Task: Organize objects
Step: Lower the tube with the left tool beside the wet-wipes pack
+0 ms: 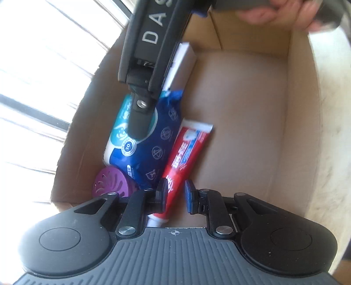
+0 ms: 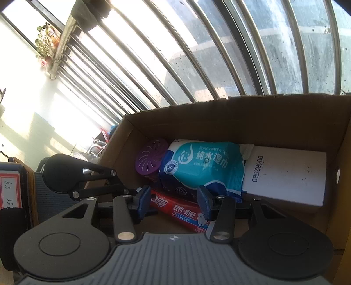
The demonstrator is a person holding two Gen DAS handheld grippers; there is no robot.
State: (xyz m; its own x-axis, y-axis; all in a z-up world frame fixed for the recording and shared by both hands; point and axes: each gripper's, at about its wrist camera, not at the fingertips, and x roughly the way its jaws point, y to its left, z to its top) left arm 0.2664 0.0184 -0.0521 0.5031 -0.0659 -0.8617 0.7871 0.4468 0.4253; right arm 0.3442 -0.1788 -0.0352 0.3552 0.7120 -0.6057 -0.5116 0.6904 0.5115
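Observation:
An open cardboard box (image 1: 302,98) (image 2: 263,122) holds a white carton (image 2: 285,175) (image 1: 184,57), a blue wipes pack (image 1: 153,140) (image 2: 201,166), a red toothpaste tube (image 1: 186,149) (image 2: 179,210) and a purple round vented lid (image 1: 111,182) (image 2: 151,157), all along one wall. My left gripper (image 1: 175,195) hangs shut above the tube's cap end, with nothing pinched between its pads. My right gripper (image 2: 173,203) stands open low in the box, and the tube lies below its jaws. One of its fingers (image 1: 138,122) shows over the wipes pack.
A hand (image 1: 274,15) holds the right gripper's handle at the top. The box floor (image 1: 241,131) beside the items is bare cardboard. A barred window (image 2: 197,54) runs behind the box. A dark case with a price label (image 2: 9,190) stands to the left.

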